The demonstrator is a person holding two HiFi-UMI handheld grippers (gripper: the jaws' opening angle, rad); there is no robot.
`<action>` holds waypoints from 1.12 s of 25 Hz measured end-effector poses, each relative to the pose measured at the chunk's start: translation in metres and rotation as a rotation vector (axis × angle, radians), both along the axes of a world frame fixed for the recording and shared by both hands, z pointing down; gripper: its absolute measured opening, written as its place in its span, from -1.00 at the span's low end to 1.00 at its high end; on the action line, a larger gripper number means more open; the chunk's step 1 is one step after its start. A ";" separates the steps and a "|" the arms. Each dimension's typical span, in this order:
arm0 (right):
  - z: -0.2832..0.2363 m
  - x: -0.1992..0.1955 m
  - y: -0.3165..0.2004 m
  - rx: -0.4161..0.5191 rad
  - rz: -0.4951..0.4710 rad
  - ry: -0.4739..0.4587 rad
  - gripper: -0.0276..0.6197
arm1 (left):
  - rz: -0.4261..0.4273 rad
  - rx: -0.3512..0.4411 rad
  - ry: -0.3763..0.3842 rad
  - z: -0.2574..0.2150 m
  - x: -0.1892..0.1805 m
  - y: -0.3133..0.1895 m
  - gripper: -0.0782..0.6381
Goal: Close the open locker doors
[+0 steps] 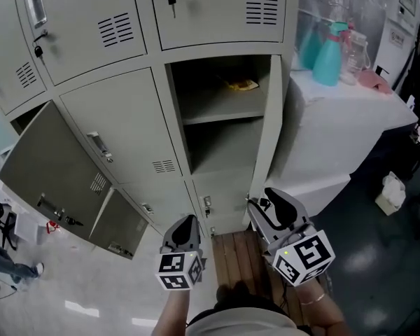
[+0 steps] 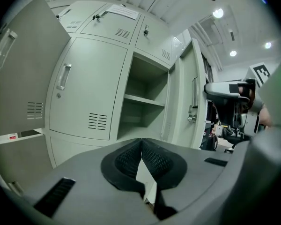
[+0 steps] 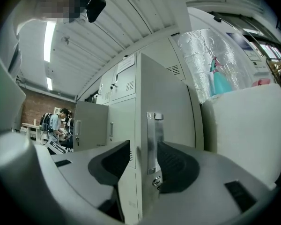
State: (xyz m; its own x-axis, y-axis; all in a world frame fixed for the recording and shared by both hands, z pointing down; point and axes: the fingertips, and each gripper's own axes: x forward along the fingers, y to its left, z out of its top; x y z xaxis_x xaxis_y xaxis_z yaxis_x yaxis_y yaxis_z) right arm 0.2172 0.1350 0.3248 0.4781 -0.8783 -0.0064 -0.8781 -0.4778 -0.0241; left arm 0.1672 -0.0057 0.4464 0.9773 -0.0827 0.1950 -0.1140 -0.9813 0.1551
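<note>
1. My right gripper (image 3: 144, 159) has its jaws spread wide. They straddle the free edge of the open locker door (image 1: 269, 121), with the door's metal handle (image 3: 154, 139) in the gap. Neither pad looks to press on the door, so I count nothing as gripped.
2. To close it well, I'd lay one pad flat on the handle side of the door, out near that free edge (pushing close to the hinge wastes effort). Then I'd sweep it round in one steady arc and press until it sits flush.
3. The door stands swung out from its shelved compartment (image 1: 220, 110), edge-on to me, just beside the white counter (image 1: 350, 117).
4. My left gripper (image 2: 141, 156) has its jaws together on nothing, low and left of that door, apart from it.
5. Two more open doors (image 1: 52, 166) hang at far left; I judge those come later.
</note>
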 end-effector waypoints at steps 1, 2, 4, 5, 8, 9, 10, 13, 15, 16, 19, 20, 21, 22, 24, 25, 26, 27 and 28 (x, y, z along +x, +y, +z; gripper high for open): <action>0.000 0.001 -0.001 0.002 -0.005 0.000 -0.38 | -0.002 0.002 -0.001 0.000 0.001 -0.001 -0.72; 0.000 0.001 -0.003 0.004 -0.011 -0.002 -0.40 | -0.004 0.004 -0.003 0.000 0.002 -0.001 -0.72; -0.001 0.000 -0.004 0.004 -0.021 -0.001 -0.40 | -0.010 0.005 -0.004 -0.002 0.004 -0.002 -0.72; -0.002 0.000 -0.004 0.001 -0.025 0.003 -0.42 | -0.013 0.007 -0.003 -0.004 0.005 -0.003 -0.72; -0.003 0.002 -0.007 -0.014 -0.037 0.024 -0.44 | -0.027 0.011 0.002 -0.009 0.010 -0.008 -0.72; -0.002 0.003 -0.009 -0.021 -0.041 0.028 -0.45 | -0.031 0.011 0.002 -0.009 0.012 -0.008 -0.72; -0.001 0.003 -0.010 -0.027 -0.045 0.030 -0.45 | -0.034 0.011 0.001 -0.008 0.012 -0.008 -0.72; 0.002 0.006 -0.017 -0.043 -0.052 0.032 -0.47 | -0.046 0.007 -0.005 -0.006 0.011 -0.010 -0.72; 0.003 0.008 -0.024 -0.045 -0.062 0.033 -0.47 | -0.061 0.004 -0.009 -0.005 0.009 -0.013 -0.72; 0.002 0.009 -0.028 -0.043 -0.070 0.034 -0.47 | -0.069 0.002 -0.011 -0.004 0.008 -0.015 -0.72; 0.004 0.011 -0.041 -0.044 -0.101 0.038 -0.47 | -0.099 0.003 -0.014 -0.003 0.004 -0.024 -0.72; 0.004 0.012 -0.046 -0.047 -0.112 0.040 -0.47 | -0.111 0.004 -0.014 -0.003 0.002 -0.027 -0.72; 0.004 0.012 -0.052 -0.049 -0.123 0.042 -0.46 | -0.124 0.004 -0.015 -0.004 -0.001 -0.031 -0.72; 0.004 0.012 -0.057 -0.049 -0.134 0.044 -0.45 | -0.137 0.003 -0.015 -0.004 -0.003 -0.034 -0.72; 0.004 0.014 -0.068 -0.046 -0.151 0.047 -0.45 | -0.160 0.001 -0.013 -0.006 -0.007 -0.039 -0.72; 0.003 0.015 -0.073 -0.043 -0.158 0.048 -0.46 | -0.171 0.001 -0.011 -0.007 -0.008 -0.042 -0.72; 0.003 0.017 -0.079 -0.040 -0.165 0.049 -0.46 | -0.182 0.001 -0.009 -0.008 -0.010 -0.045 -0.72; 0.003 0.018 -0.084 -0.038 -0.172 0.050 -0.46 | -0.194 0.003 -0.008 -0.009 -0.012 -0.049 -0.72; 0.003 0.019 -0.090 -0.038 -0.179 0.051 -0.46 | -0.206 0.004 -0.008 -0.009 -0.014 -0.052 -0.72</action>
